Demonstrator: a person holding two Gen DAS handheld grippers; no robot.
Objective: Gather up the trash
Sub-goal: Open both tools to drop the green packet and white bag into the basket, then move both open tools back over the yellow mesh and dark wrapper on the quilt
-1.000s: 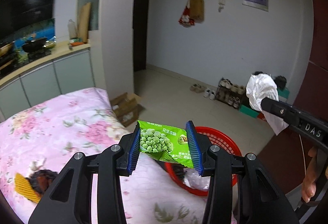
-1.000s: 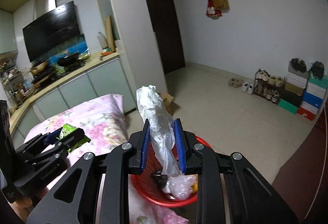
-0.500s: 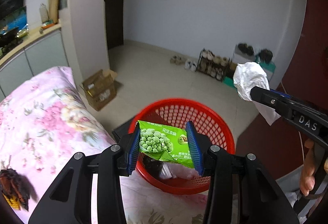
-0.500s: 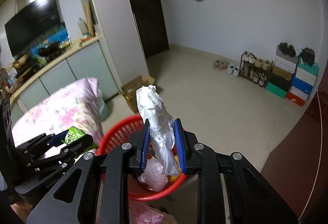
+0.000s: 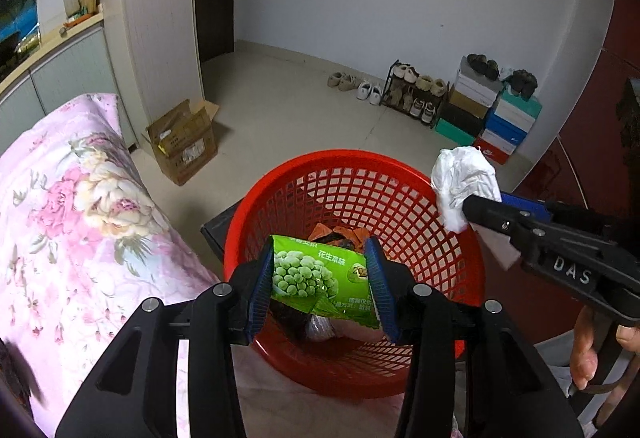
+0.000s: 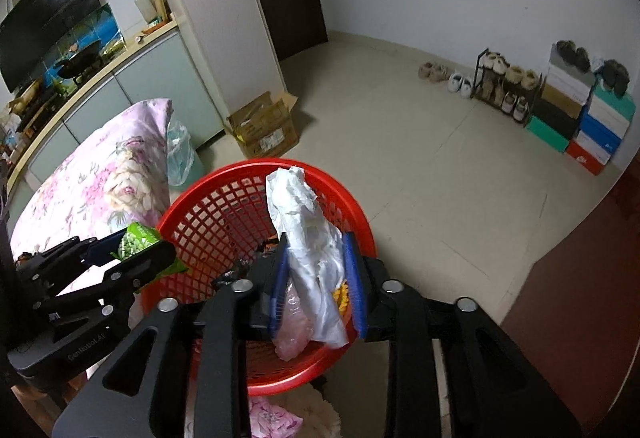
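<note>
A: Which way does the green pea packet [image 5: 320,280] run?

B: Its long side lies crosswise, spanning left to right between the two blue pads [image 5: 262,288] of the left gripper [image 5: 322,286]. The printed face with the peas looks toward the camera, and the far edge tilts slightly down to the right.

A: How does it look?

B: Glossy green, with a cluster of peas on the left half and white lettering on the right. The near edge is creased into a small fold.

A: And the jaws?

B: They are clamped on the packet's two short ends, so it hangs over the red basket [image 5: 472,278], above the wrappers already inside.

A: The other one?

B: The right gripper [image 6: 316,278] is pinched on a crumpled white plastic bag [image 6: 312,238]. The bag stands roughly upright, its long axis running near to far, the torn top poking past the fingertips and the lower end trailing behind them. It hangs over the right side of the basket [image 6: 188,213], beside the flowered pink cloth [image 6: 100,177].
</note>
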